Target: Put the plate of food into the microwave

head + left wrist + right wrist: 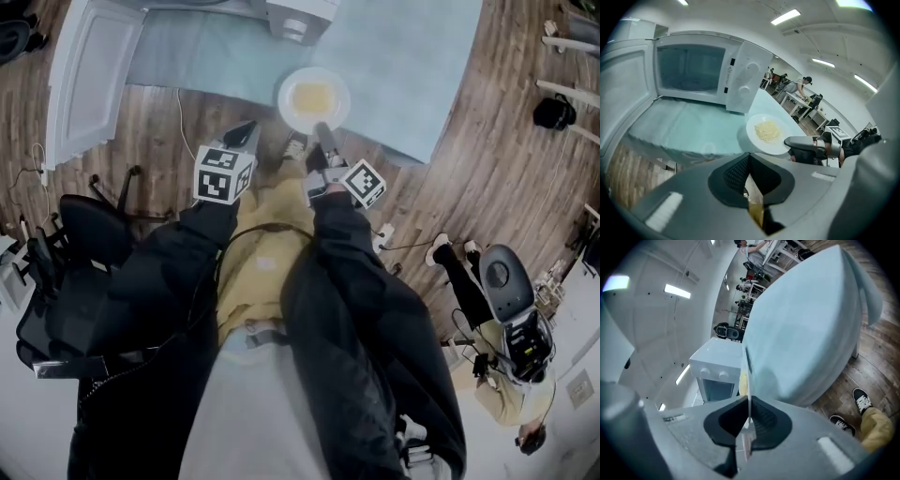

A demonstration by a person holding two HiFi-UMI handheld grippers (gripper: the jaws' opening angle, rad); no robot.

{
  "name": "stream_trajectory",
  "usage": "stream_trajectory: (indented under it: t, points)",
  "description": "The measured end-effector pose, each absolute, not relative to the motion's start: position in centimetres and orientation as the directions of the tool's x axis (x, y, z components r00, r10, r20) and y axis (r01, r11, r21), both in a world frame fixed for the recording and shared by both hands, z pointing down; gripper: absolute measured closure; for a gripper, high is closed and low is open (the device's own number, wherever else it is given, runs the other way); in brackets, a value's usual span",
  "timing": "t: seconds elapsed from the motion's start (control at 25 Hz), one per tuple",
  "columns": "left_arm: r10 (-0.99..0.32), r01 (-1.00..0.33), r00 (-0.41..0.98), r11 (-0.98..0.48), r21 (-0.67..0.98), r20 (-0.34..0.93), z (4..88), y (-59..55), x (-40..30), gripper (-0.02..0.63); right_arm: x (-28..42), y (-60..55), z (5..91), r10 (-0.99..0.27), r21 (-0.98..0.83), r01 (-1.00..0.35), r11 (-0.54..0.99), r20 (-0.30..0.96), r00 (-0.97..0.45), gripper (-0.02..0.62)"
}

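Note:
A white plate [313, 97] with pale yellow noodles lies on the light blue table [412, 66], near its front edge. My right gripper [322, 130] is shut on the plate's near rim. In the right gripper view the plate [748, 373] shows edge-on between the pads. The white microwave [298, 16] stands at the table's back with its door [92, 73] swung open to the left. In the left gripper view its cavity [689, 70] faces me, with the plate [768, 133] to its right. My left gripper [250, 133] hovers left of the plate, shut and holding nothing.
A black office chair [80, 239] stands at the left on the wooden floor. A cable [183, 117] hangs off the table edge. Another person [511, 375] sits at the lower right, with shoes [441, 249] stretched toward me. Desks and people [801, 89] fill the room behind.

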State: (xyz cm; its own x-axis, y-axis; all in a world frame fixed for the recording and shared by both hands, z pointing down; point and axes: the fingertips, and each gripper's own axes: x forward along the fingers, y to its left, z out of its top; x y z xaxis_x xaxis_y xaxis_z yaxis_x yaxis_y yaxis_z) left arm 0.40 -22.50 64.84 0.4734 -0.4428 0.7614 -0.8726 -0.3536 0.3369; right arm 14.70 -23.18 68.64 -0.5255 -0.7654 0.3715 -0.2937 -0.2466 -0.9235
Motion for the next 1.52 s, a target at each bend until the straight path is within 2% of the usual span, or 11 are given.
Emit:
stream_trajectory:
  t: [0.36,0.72,1.52]
  points:
    - [-0.507,-0.908,0.419,-0.239,0.344,0.753,64.6,-23.5,-5.8,0.607,6.5,-26.2,67.5,-0.667,-0.936,-0.323,-0.139,0.330,-0.668,0.583]
    - [-0.542,-0.924,0.380,-0.181,0.338,0.749,64.6,-24.9,-10.9,0.607,-0.4,-28.7,67.0,-0.599,-0.946,-0.302,-0.117,0.310,-0.738,0.583]
    - [-0.556,-0.918,0.383,-0.143,0.369,0.737,65.6,-29.7,-17.6,0.607,-9.6,-39.6,65.4,-0.669,-0.972,-0.213,-0.101,0.225,-0.709,0.583]
